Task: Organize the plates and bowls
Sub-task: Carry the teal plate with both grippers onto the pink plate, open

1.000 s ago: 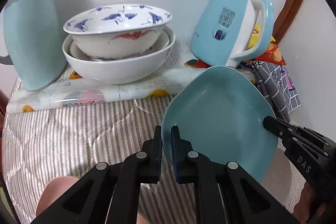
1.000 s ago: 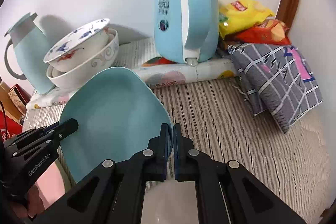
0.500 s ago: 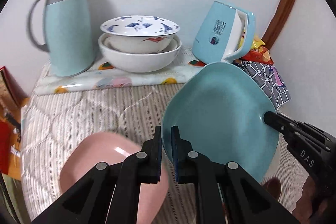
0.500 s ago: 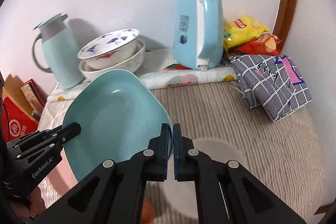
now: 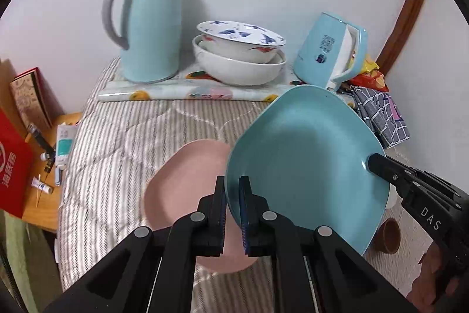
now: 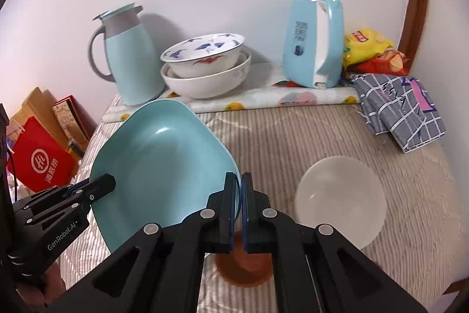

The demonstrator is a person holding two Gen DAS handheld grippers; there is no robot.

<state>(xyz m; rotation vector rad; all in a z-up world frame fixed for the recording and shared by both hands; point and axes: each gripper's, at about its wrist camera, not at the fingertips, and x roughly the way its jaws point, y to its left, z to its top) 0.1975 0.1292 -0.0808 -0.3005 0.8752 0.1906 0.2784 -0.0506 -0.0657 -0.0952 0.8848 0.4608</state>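
A teal squarish plate (image 5: 307,154) is held in the air between both grippers, tilted. My left gripper (image 5: 232,189) is shut on its left rim; my right gripper (image 6: 239,187) is shut on its right rim (image 6: 164,160). Below it a pink plate (image 5: 181,195) lies on the striped bed cover. A translucent white bowl (image 6: 340,198) and a small brown bowl (image 6: 243,269) sit at the front right. Two stacked white bowls, the top one with blue cranes (image 5: 240,55), stand at the back.
A teal thermos jug (image 5: 149,22) and a teal kettle (image 5: 331,49) stand against the wall on a fruit-print mat. A checked cloth (image 6: 401,107) and snack bags (image 6: 372,52) lie at the back right. Red boxes (image 5: 14,160) sit left of the bed.
Both grippers have pulled back and up with the teal plate. The pink plate, white bowl and brown bowl have come into view below.
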